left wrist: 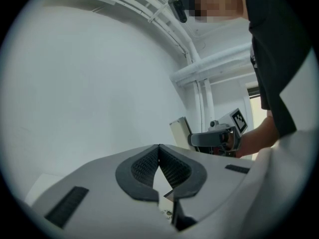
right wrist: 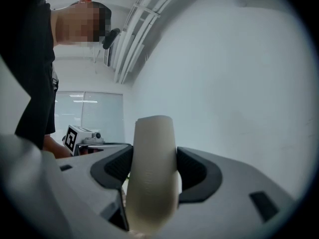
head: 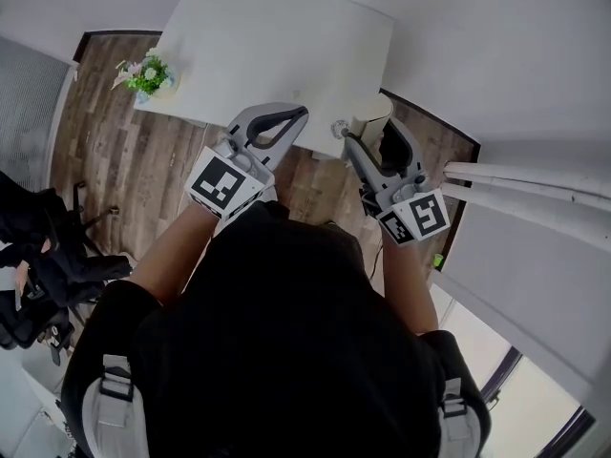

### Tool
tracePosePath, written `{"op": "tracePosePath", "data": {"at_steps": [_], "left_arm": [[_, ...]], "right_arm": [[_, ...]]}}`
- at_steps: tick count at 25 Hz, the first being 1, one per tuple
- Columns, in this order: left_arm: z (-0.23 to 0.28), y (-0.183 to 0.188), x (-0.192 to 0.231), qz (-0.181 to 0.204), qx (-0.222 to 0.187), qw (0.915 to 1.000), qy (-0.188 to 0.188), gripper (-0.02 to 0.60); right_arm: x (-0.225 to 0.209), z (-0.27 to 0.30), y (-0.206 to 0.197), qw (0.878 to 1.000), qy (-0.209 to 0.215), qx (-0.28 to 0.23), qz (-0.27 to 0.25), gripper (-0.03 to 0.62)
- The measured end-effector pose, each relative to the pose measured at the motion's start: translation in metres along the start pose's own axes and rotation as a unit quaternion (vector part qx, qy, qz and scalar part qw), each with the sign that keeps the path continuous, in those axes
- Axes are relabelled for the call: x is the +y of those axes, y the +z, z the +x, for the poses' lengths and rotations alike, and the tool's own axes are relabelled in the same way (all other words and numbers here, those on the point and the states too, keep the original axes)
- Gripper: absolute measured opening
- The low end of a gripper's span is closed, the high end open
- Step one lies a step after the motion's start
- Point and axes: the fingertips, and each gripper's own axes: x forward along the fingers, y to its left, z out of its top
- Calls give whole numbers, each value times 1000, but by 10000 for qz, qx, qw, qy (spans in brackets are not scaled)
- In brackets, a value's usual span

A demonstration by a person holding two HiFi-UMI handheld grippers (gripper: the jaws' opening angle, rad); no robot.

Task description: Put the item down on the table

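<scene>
Standing at the near edge of the white table, the person holds one claw in each hand, both pointing forward over the table's edge. The right claw is closed on a cream item. In the right gripper view the two dark pads press on the left and right sides of this item, which stands upright between them and rises above their tips. It has a smooth, rounded top; whether it is a cup or something else I cannot say.

The left claw carries nothing. In the left gripper view its jaws are together, the pads touching at the tips, with only a narrow slit behind them. From this claw, the right claw with the item is seen ahead and to the right, near but apart.

The item appears to be in the air just in front of the right claw, about over the near edge of the table; I cannot tell if its bottom touches the surface. So I judge that the task is not finished: the item is carried to the table, but the lowering, the opening of the jaws and the drawing back are left. The free table surface lies ahead of the claw. A small flower pot stands far to the left of both claws, well apart.
</scene>
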Motion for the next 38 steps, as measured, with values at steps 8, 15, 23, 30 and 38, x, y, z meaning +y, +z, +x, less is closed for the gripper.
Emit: {"op": "tracePosePath", "data": {"at_steps": [8, 15, 23, 30, 38], "left_arm": [[3, -14, 25, -108, 67, 9995, -281, -6], [52, -17, 33, 1, 40, 9988, -490, -6], [94, -21, 45, 94, 55, 9992, -397, -6], [145, -35, 66, 43, 91, 9997, -211, -6], [185, -53, 79, -170, 88, 9998, -52, -6]], "right_arm": [[-6, 20, -16, 9993, -355, 122, 75, 278], [-58, 30, -16, 9984, -541, 95, 102, 278], [-106, 43, -18, 9991, -387, 150, 92, 278], [-169, 70, -39, 9980, -254, 577, 55, 278], [-214, 91, -77, 9913, -104, 1309, -2, 278]]}}
